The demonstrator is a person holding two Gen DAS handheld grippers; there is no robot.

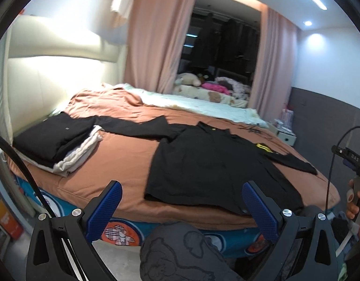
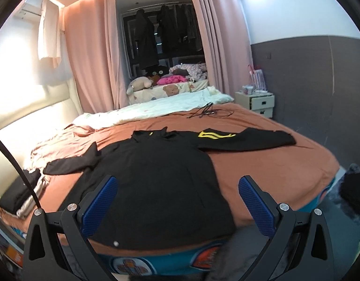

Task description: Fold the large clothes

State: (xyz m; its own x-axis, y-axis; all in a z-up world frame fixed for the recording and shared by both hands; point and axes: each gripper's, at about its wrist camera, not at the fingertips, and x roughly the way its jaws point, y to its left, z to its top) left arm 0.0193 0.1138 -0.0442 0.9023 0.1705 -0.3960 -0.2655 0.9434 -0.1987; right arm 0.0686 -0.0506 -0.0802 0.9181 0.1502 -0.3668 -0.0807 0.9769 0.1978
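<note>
1. The black shirt (image 2: 156, 182) lies spread flat at the centre of the frame on the bed (image 2: 285, 175), hem at the near edge.
2. The left gripper (image 1: 182, 201) and right gripper (image 2: 177, 199) are both released, jaws wide, holding nothing.
3. Risk, I judge: a pinch at the overhanging hem may catch the brown sheet too, dragging both.
4. The folded pile (image 1: 55, 145) sits at left, near the outstretched sleeve; cables (image 2: 208, 112) lie beyond the collar, well apart.

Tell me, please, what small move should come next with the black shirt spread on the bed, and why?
Probably reach the left gripper toward the left sleeve to fold it in: the black shirt lies flat, sleeves outstretched, and both grippers hover with jaws open, holding nothing.
</note>
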